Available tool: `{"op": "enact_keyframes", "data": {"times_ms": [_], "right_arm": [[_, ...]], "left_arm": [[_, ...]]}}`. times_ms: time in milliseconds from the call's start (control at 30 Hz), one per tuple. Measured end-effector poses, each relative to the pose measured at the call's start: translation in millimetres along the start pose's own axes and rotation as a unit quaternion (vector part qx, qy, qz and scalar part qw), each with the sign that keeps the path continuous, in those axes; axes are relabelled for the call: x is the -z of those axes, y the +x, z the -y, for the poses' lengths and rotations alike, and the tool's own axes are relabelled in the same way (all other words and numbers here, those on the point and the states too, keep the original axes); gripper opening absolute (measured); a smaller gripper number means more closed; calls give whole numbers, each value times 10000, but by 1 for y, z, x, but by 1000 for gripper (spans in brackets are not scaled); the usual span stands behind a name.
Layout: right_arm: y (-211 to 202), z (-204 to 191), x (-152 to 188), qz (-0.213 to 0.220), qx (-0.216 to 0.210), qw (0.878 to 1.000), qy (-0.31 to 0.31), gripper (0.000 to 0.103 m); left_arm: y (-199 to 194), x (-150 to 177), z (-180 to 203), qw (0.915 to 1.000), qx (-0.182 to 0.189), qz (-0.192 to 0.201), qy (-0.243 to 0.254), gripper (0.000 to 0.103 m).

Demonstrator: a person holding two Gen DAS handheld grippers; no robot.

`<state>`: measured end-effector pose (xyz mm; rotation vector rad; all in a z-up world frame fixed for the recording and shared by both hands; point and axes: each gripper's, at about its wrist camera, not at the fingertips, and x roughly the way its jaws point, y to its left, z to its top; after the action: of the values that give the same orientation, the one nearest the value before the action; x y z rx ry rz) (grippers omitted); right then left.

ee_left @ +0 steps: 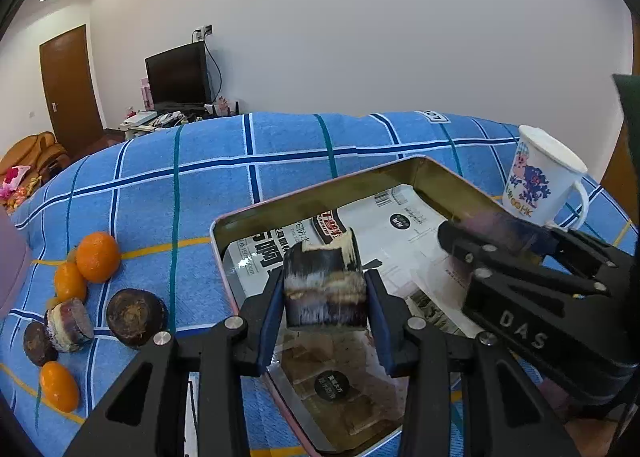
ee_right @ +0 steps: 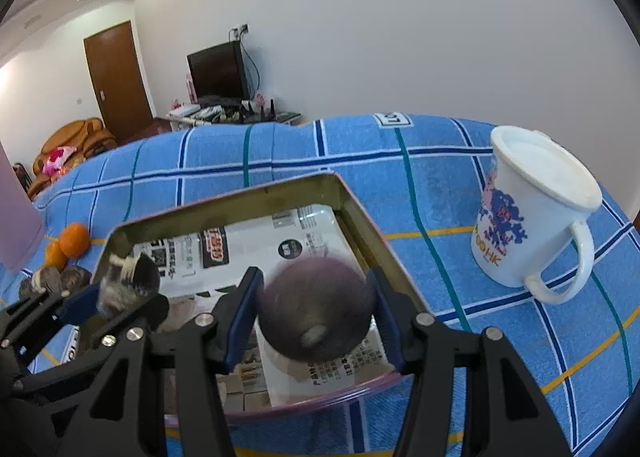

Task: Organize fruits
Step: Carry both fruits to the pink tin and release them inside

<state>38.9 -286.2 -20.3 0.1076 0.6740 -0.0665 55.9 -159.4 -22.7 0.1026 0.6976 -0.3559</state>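
My left gripper (ee_left: 324,277) is shut on a dark cane piece (ee_left: 326,297) with a cream cut end. It holds the piece above a gold tin tray (ee_left: 280,201) lined with printed paper. My right gripper (ee_right: 316,285) hangs over the same tray (ee_right: 224,197), its jaws standing around a round dark purple fruit (ee_right: 316,317). The fruit is blurred and sits low between the pads, loose from them. In the left wrist view the right gripper (ee_left: 492,231) shows at the right with the purple fruit (ee_left: 496,221). In the right wrist view the left gripper (ee_right: 124,293) and its cane piece (ee_right: 128,277) show at the left.
Left of the tray, on the blue checked cloth (ee_left: 200,177), lie several oranges (ee_left: 98,257), dark round fruits (ee_left: 136,317) and a cut piece (ee_left: 70,323). A lidded white mug (ee_right: 532,209) stands right of the tray. A pink object (ee_right: 16,225) rises at the left edge.
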Motion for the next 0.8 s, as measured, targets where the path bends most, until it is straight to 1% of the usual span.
{"op": "enact_keyframes", "data": {"times_ms": [33,67,100,133,167,233,267,300,333,367,467,567,633,700,733,800], "right_arm": [[0,1,0,14,10,10000,33,61],[-1,3,0,30,3,10000,75,70],[-2,4,1,61,-85,9999,128,79],[-4,5,1,106,-203,9996,188,82],[-7,4,2,170,-223,9994,205,86],[-15,-1,2,391,-143,9991,99,90],[-19,-2,2,491,-98,9987,48,93],[-24,-3,2,607,-16,9982,18,97],[-28,-4,2,735,56,9973,24,98],[-33,-2,2,842,79,9964,57,99],[-45,4,4,1250,114,9917,268,99],[-56,8,6,1641,317,9852,390,99],[-59,8,7,1736,464,9829,408,99],[-61,9,6,1781,505,9817,445,99],[-63,10,6,1836,544,9803,473,99],[-68,11,8,1962,594,9775,495,99]], "left_arm": [[0,0,1,10000,-5,-2,26,42],[-1,1,2,10000,27,9,67,45],[-3,1,5,9999,65,45,129,51],[-5,2,6,9998,70,86,168,54],[-9,3,9,9995,78,187,241,58],[-19,6,14,9984,67,423,364,61],[-24,7,16,9975,2,568,423,66],[-29,8,17,9965,-91,697,454,74],[-31,9,17,9961,-131,757,444,78],[-34,9,15,9957,-148,821,411,78],[-40,11,9,9948,-159,954,321,78],[-44,13,1,9943,-258,998,273,78],[-46,12,-5,9937,-384,1025,221,78],[-48,12,-8,9923,-537,1093,215,78],[-51,13,-10,9903,-678,1180,263,78],[-52,15,-11,9874,-844,1295,347,78]]}}
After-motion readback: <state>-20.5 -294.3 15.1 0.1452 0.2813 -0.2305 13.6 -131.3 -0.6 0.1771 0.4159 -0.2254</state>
